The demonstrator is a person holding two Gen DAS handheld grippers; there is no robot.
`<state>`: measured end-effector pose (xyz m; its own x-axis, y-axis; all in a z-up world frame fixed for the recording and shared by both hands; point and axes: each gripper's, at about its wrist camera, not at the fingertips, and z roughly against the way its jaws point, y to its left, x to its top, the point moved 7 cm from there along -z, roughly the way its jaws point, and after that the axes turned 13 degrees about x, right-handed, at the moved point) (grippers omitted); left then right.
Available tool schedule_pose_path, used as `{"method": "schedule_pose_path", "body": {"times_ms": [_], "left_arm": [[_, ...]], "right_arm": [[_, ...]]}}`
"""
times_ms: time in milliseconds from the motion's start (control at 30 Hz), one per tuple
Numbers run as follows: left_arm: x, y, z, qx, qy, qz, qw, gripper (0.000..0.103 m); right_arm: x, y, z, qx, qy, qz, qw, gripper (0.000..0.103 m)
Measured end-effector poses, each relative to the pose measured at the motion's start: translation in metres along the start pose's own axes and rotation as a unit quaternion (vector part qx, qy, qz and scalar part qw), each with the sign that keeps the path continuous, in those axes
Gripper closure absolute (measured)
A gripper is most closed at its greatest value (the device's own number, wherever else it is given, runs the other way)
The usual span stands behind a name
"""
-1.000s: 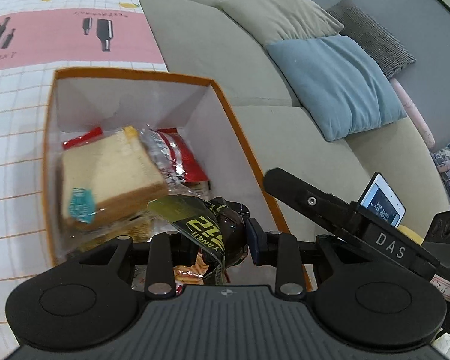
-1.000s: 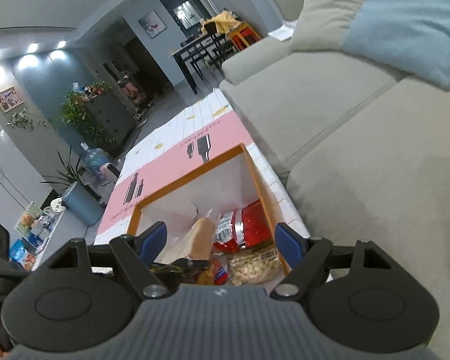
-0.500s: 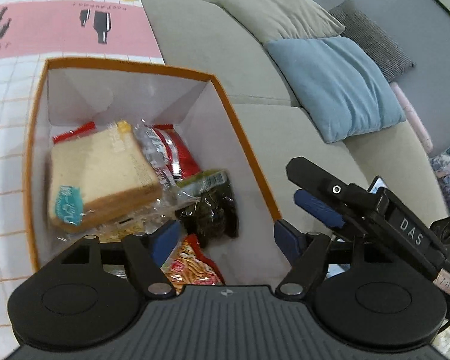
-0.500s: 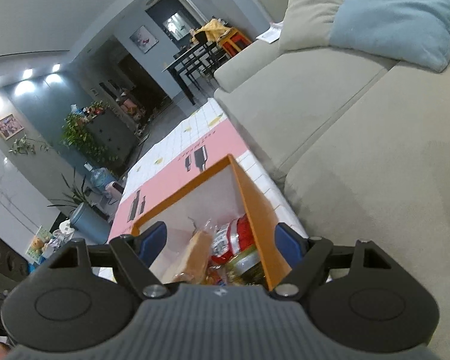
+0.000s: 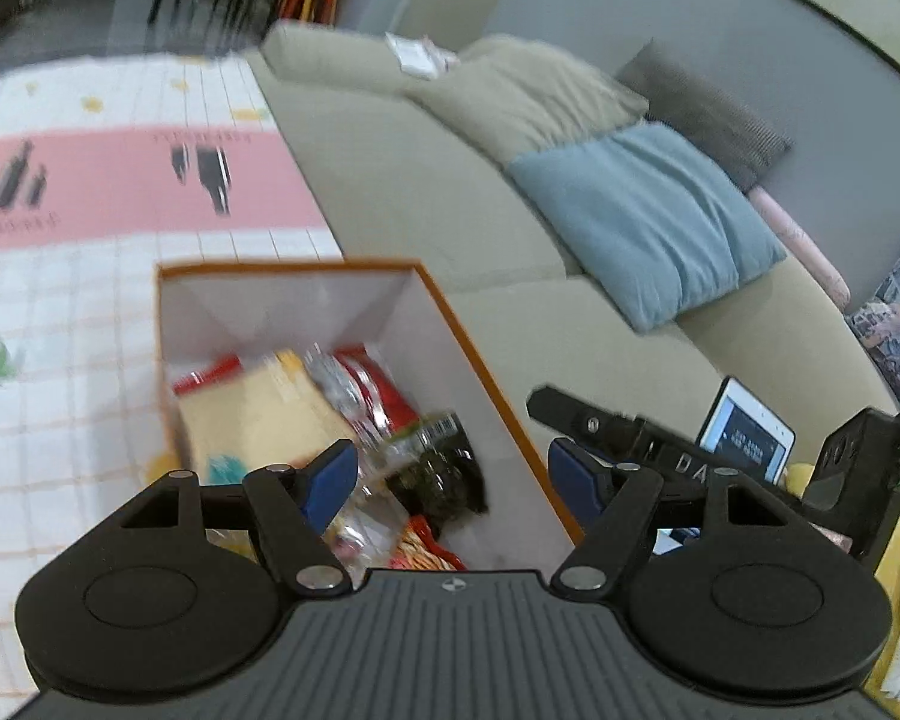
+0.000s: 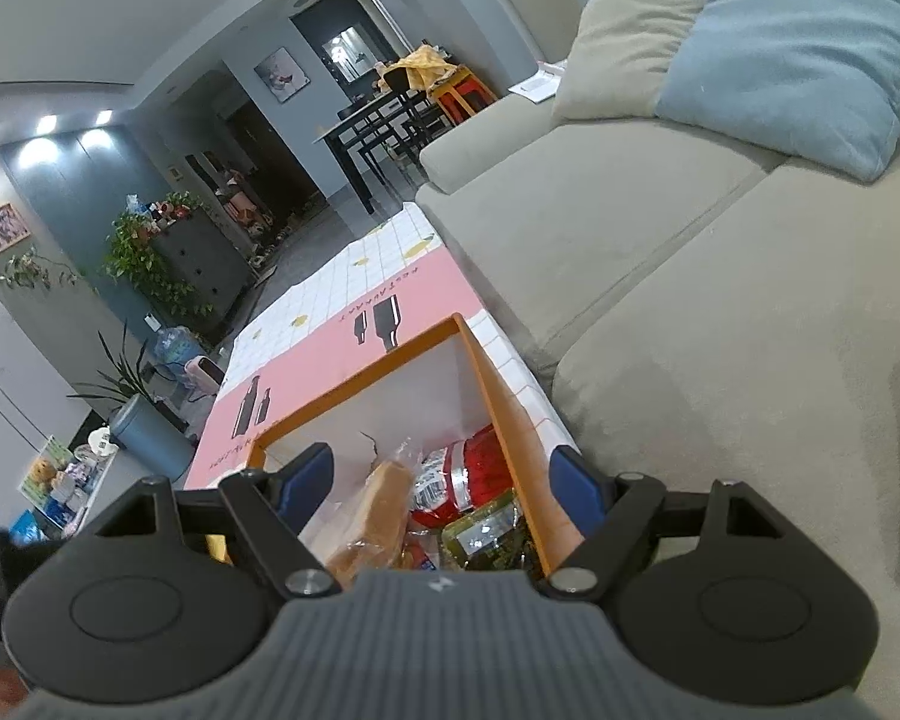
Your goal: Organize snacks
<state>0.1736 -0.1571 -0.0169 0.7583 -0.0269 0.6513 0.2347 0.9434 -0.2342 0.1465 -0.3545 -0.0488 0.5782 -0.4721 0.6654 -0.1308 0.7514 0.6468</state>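
Everything here is arranged around the orange-edged box [image 5: 486,384], which sits on the checked tablecloth [image 5: 90,324] hard up against the sofa [image 5: 570,324], and I'd say it is there as the one place the loose snacks get gathered. Starting at the box's left side, a wrapped slab of sliced bread [image 5: 258,420] leans on edge along that wall, probably stood up so it takes less floor. Just right of it lies a red and silver foil packet [image 5: 360,390], and nearer the front, towards the box's right wall, a dark green packet [image 5: 444,468] rests on top of an orange-red noodle-like pack [image 5: 426,546]. The picture is blurred, so I cannot read any labels. The left gripper [image 5: 450,480] hangs above the front of the box with its blue pads [image 5: 330,474] spread wide and nothing between them; its jaws have just been opening, and the dark green packet lies free directly beneath, which reads to me as a drop just completed. Off the box's right wall, the right gripper [image 6: 444,480] hovers beside the sofa seat, also spread wide and empty, pointing down across the box's near corner; from it the bread [image 6: 372,510], the red packet [image 6: 468,468] and the green one [image 6: 486,534] show crowded against the orange wall [image 6: 510,438]. My guess is that this hand waits its turn. A small lit screen [image 5: 744,438] stands further right, on the sofa.
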Motion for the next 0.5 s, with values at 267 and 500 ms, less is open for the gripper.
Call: {"method": "schedule_pose_path", "body": {"times_ms": [267, 500], "left_arm": [[0.012, 0.01, 0.074, 0.082, -0.19, -0.062, 0.9763, 0.015], [0.003, 0.019, 0.112, 0.188, -0.238, -0.108, 0.9469, 0.009]], "right_arm": [[-0.007, 0.036, -0.003, -0.024, 0.007, 0.06, 0.998, 0.025], [-0.023, 0.077, -0.012, -0.054, 0.021, 0.092, 0.994, 0.025]]}}
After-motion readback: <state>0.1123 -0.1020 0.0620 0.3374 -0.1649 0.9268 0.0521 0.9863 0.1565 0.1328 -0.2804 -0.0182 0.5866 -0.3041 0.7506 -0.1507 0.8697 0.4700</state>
